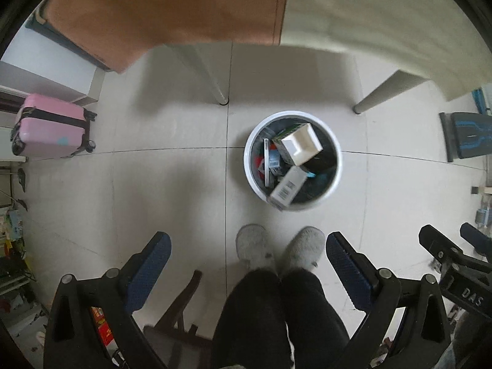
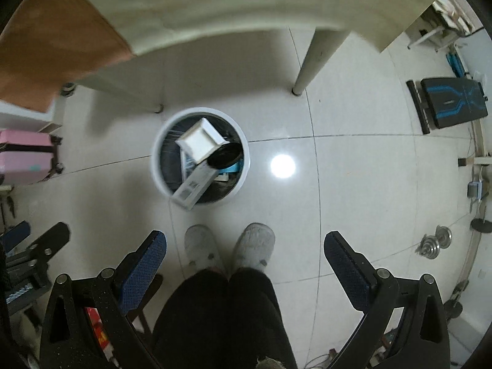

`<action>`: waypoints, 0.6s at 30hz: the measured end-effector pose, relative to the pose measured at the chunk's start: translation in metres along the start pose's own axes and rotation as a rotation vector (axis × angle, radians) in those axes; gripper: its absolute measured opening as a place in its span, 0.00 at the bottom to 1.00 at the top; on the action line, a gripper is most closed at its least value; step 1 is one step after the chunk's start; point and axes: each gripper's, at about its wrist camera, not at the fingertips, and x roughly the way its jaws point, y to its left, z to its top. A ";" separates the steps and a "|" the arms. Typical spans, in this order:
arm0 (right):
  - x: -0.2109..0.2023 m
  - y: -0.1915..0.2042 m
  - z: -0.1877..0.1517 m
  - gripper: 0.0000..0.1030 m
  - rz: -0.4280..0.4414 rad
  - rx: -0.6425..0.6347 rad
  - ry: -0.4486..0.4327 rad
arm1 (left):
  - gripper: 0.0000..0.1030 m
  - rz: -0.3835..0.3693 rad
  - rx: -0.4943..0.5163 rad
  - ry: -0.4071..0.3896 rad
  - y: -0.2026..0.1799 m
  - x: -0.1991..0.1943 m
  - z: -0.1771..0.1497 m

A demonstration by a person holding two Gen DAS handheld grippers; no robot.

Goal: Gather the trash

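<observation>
A pink suitcase (image 1: 50,126) stood far left on the tiled floor. The left gripper (image 1: 248,269) and right gripper (image 2: 245,266) both hung with jaws spread and empty above a white bin (image 1: 292,160) holding discarded boxes (image 1: 299,147).

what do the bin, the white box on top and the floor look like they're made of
Bin: probably plastic, with a smooth white rim and a dark liner or inside.
White box: looks like matte cardboard, with flat faces and sharp folded edges.
Floor: glossy ceramic-looking tiles, with thin grout lines and a bright lamp reflection.
</observation>
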 end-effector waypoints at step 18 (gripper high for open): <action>-0.295 -0.015 -0.084 1.00 0.162 -0.029 -0.147 | 1.00 -0.216 0.040 -0.170 0.011 -0.233 -0.057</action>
